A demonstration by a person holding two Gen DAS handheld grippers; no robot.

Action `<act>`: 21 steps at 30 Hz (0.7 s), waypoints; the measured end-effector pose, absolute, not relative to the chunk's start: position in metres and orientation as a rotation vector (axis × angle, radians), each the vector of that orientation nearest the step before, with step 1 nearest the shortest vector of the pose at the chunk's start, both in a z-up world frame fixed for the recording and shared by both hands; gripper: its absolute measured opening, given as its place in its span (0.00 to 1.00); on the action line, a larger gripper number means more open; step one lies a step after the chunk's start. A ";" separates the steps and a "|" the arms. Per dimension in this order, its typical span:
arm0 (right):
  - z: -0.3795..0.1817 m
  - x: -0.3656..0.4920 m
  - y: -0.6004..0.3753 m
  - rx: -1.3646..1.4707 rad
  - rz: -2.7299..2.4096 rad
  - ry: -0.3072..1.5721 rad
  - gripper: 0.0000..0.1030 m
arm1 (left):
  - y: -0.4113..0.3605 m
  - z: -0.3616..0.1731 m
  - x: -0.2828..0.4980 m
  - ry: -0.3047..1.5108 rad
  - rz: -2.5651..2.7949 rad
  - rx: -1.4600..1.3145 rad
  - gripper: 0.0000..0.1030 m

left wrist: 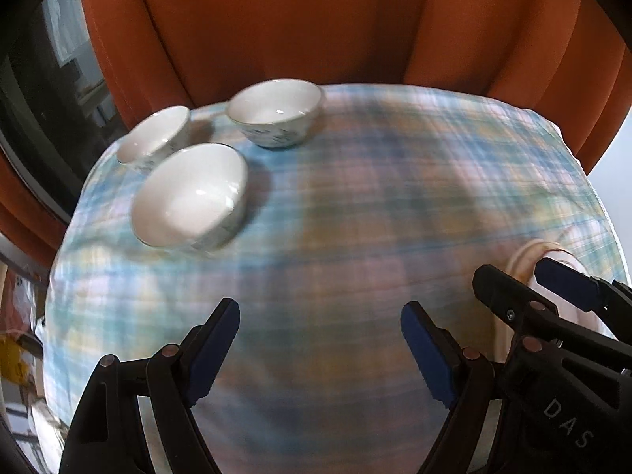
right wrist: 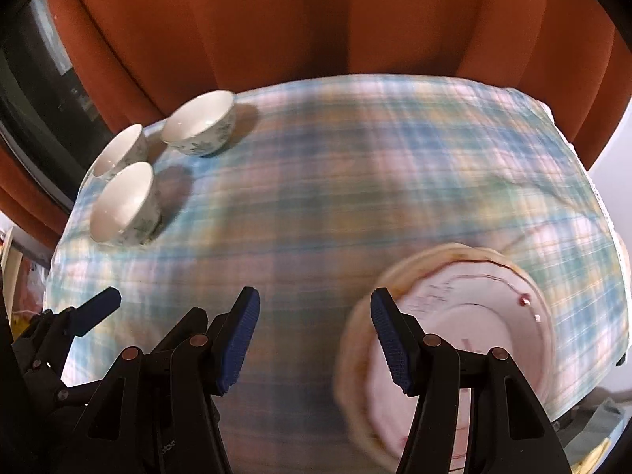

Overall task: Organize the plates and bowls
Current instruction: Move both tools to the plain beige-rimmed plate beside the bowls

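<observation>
Hovering above table [right wrist: 355, 166], both grippers' fingers wide, empty; three bowls [left wrist: 189, 193] grouped far left, plates [right wrist: 466, 335] stacked right, sorted by kind.

Broad bare tablecloth [right wrist: 316, 166] mid-table, three bowls [left wrist: 189, 197] far left, stacked plates [right wrist: 474, 316] near right.

Setting: domestic room, dining corner. Evidence: table under a pastel plaid tablecloth [left wrist: 355, 197]; orange curtains [left wrist: 276, 19] hanging in folds beyond the table's far edge; a dark window [left wrist: 35, 91] far left of the claw; three white bowls [left wrist: 189, 195] ahead-left; stacked plates [right wrist: 466, 316] right of the right claw
</observation>
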State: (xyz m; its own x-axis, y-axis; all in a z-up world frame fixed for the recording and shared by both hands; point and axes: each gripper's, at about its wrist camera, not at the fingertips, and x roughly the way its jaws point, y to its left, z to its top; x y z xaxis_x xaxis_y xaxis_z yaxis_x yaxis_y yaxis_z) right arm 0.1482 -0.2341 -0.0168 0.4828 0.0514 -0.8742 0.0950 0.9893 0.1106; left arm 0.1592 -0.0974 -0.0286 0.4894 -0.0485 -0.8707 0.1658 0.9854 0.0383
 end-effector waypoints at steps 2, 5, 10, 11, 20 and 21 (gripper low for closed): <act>-0.016 0.154 -0.215 0.147 -0.036 1.056 0.61 | -0.080 -0.028 0.165 1.039 -0.130 0.121 0.82; -0.017 0.163 -0.189 0.146 -0.035 1.032 0.65 | -0.050 -0.030 0.176 1.025 -0.114 0.109 0.82; -0.016 0.185 -0.148 0.163 -0.060 1.018 0.78 | -0.009 -0.026 0.199 1.015 -0.110 0.102 0.82; -0.016 0.189 -0.142 0.162 -0.061 1.012 0.78 | -0.004 -0.026 0.204 1.008 -0.106 0.102 0.82; -0.019 0.242 -0.091 0.130 -0.029 0.979 0.78 | 0.031 -0.035 0.247 0.985 -0.041 0.063 0.76; -0.021 0.248 -0.087 0.130 -0.020 0.981 0.78 | 0.035 -0.039 0.254 0.997 -0.044 0.044 0.74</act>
State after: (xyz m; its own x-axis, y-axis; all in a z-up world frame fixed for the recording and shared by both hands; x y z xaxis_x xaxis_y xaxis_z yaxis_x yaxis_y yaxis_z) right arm 0.2479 -0.0865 -0.0210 0.5566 0.0417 -0.8297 0.0759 0.9920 0.1007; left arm 0.2539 0.0351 -0.0388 0.5423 -0.0167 -0.8400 0.0567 0.9983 0.0168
